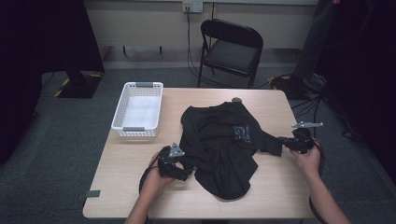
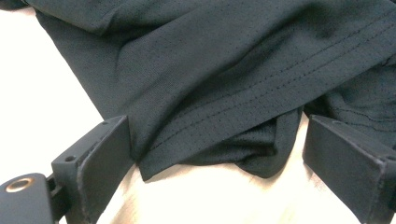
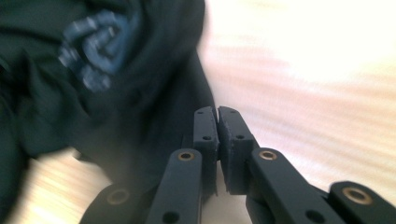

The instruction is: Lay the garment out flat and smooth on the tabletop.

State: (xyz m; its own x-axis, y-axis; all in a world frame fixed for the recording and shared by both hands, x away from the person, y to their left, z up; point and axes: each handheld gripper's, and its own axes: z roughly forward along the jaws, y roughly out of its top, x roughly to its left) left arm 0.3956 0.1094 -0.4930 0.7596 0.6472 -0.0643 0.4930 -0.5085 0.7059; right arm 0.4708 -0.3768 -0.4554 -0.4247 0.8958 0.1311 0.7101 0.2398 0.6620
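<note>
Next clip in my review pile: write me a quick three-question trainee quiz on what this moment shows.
1. True or false: the jaws of the left gripper stand wide apart, with a hem of the black shirt lying between them.
2. Which end of the shirt is at the right gripper? A) the collar B) a stretched-out sleeve end C) the printed logo
3. What stands on the table left of the shirt?

Key
1. True: in the left gripper view the jaws sit to either side of the fabric, not pressing it.
2. B: its jaws are shut together at the sleeve edge; whether cloth is pinched is unclear.
3. A white basket.
</note>
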